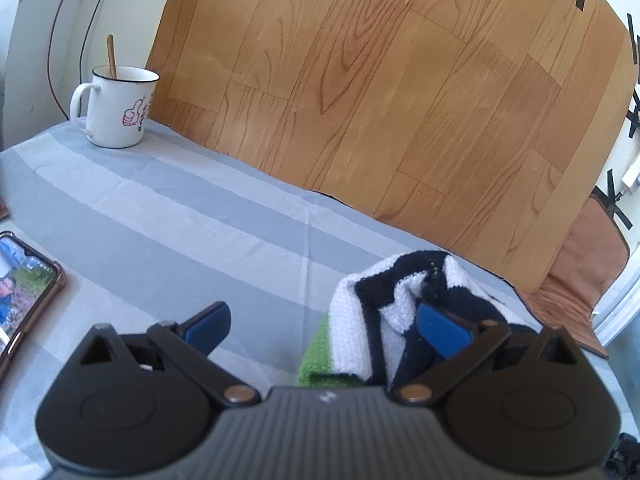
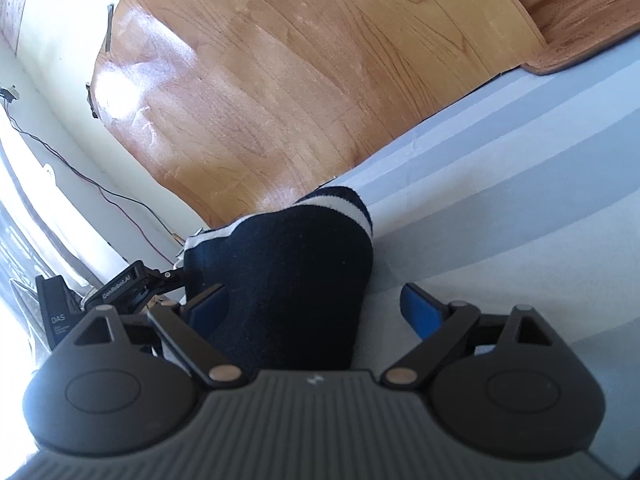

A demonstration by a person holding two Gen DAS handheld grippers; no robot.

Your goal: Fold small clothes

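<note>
Seen from the left wrist, the left gripper (image 1: 324,326) stands with its jaws spread wide, and a small knitted garment (image 1: 374,320) sits bunched against the inner face of its right blue pad (image 1: 442,328); the left pad (image 1: 210,326) is well clear of it, over bare bedsheet. The pads do not press the knit from both sides. The garment is crumpled, with white panels edged in navy bands and a strip of green at its near lower corner; its long axis cannot be told from this heap.

In the right wrist view, the right gripper (image 2: 316,308) is likewise wide, and the garment's dark navy side (image 2: 288,276) lies between its jaws, close to the left pad (image 2: 208,306) and apart from the right one (image 2: 420,312). Here it runs away from the gripper, ending in a white-striped navy edge (image 2: 340,200).

It lies on a grey-and-white striped sheet (image 1: 180,216). Farther off, at the left, are a phone (image 1: 24,292) and a white enamel mug (image 1: 118,108) holding a wooden stick, with a wood-grain board (image 1: 380,80) behind.
</note>
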